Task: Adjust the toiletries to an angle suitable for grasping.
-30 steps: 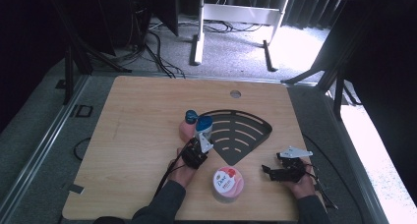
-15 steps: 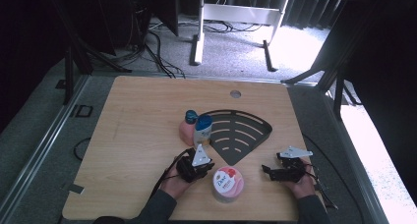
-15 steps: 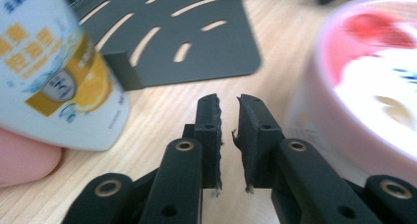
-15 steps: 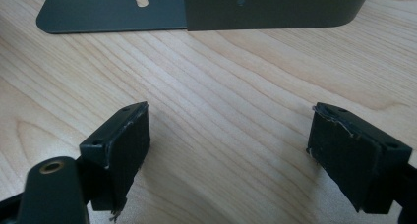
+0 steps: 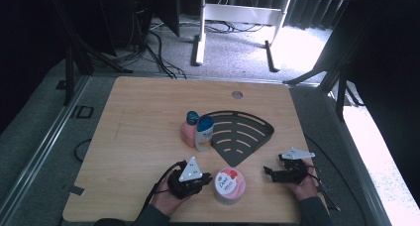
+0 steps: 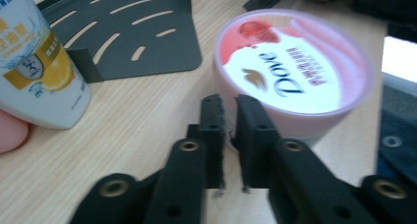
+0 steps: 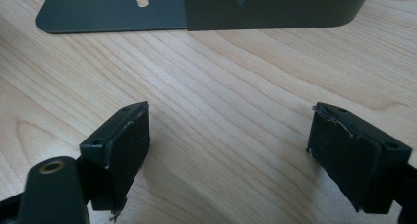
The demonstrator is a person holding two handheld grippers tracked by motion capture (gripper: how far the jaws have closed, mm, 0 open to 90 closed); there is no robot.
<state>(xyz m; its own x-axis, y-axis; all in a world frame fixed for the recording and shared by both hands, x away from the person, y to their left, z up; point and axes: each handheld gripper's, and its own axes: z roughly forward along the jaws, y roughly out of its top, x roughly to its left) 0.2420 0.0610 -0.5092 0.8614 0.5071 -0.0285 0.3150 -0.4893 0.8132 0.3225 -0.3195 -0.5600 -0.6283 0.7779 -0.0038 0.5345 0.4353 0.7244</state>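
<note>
Reading both gripper views, I logged the left gripper [image 6: 228, 111] with jaws nearly together, just closing, nothing between them, tips just beside the Dove tub [image 5: 229, 185]. Right gripper [image 5: 270, 171], on the tub's far side, held its jaws wide apart over bare table [image 5: 138, 117], near the black slotted rack [image 5: 242, 134].

On the table [image 5: 133, 117] stood two bottles, one pink [image 5: 188, 131] and one white [image 5: 203, 133]. There was one round Dove tub [image 5: 229, 185] and one black slotted corner rack [image 5: 240, 132]. Two grippers were present, left [image 5: 202, 179] and right [image 5: 270, 171].
</note>
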